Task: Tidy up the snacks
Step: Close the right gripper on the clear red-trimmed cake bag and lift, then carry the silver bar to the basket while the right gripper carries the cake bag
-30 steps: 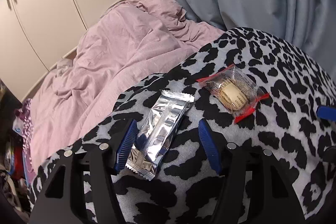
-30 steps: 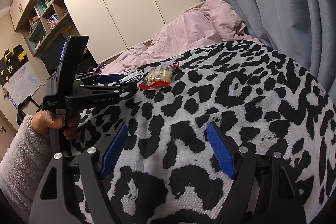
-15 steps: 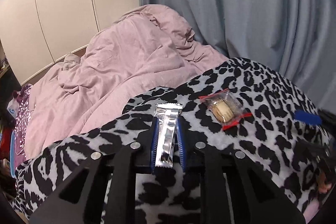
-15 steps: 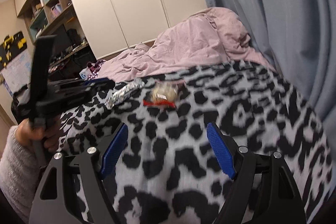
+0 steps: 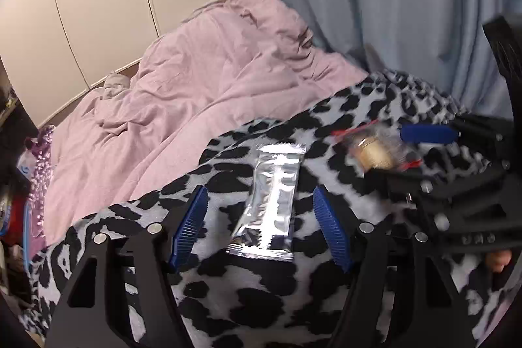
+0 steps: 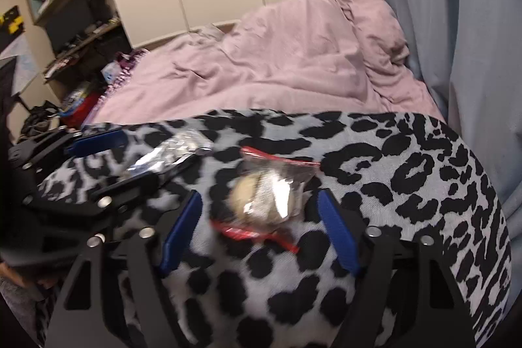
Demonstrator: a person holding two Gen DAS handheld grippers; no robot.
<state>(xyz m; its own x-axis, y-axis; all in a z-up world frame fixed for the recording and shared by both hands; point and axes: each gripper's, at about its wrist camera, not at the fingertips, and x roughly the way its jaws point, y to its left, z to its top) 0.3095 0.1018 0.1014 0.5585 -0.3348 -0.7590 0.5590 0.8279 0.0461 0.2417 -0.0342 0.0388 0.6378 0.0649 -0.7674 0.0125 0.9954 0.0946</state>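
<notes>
We hold our left tongs [image 5: 261,227] wide around the silver packet [image 5: 272,201]; our right tongs [image 6: 257,234] gape around the biscuit bag [image 6: 267,201].

Leopard-print blanket [image 5: 248,299], grey and black: bears one silver foil snack packet [image 5: 270,201], left, and one clear red-edged bag [image 6: 266,201] holding a round biscuit, right. Pink duvet [image 5: 195,80] lies beyond.
</notes>
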